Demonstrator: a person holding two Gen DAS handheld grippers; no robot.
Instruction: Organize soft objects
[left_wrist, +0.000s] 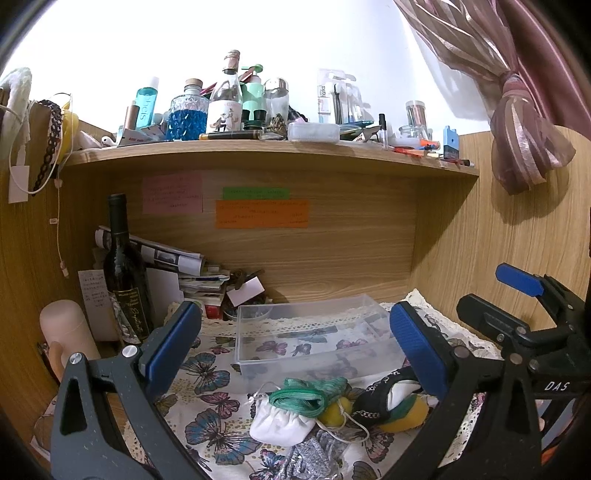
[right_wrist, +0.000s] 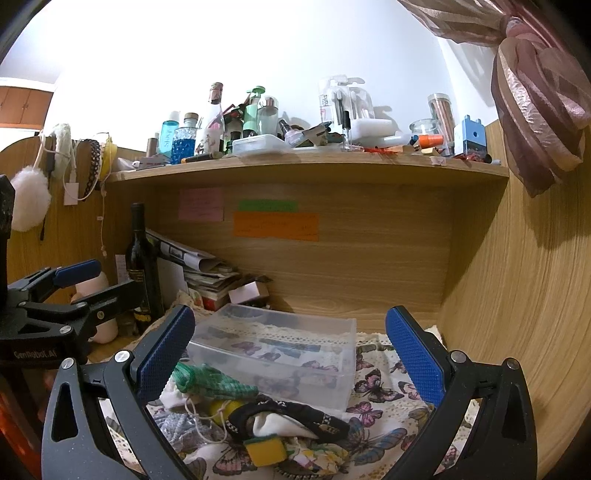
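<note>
A heap of soft objects lies on the butterfly cloth: a green knitted pouch, a white drawstring pouch, a black patterned cloth piece, a yellow-green sponge and a grey knitted piece. A clear plastic box stands empty just behind the heap; it also shows in the right wrist view. My left gripper is open above the heap. My right gripper is open above the heap, to the left gripper's right.
A dark wine bottle, stacked papers and a pink cylinder stand at the back left. A cluttered wooden shelf hangs overhead. A wooden side wall closes the right. A curtain hangs upper right.
</note>
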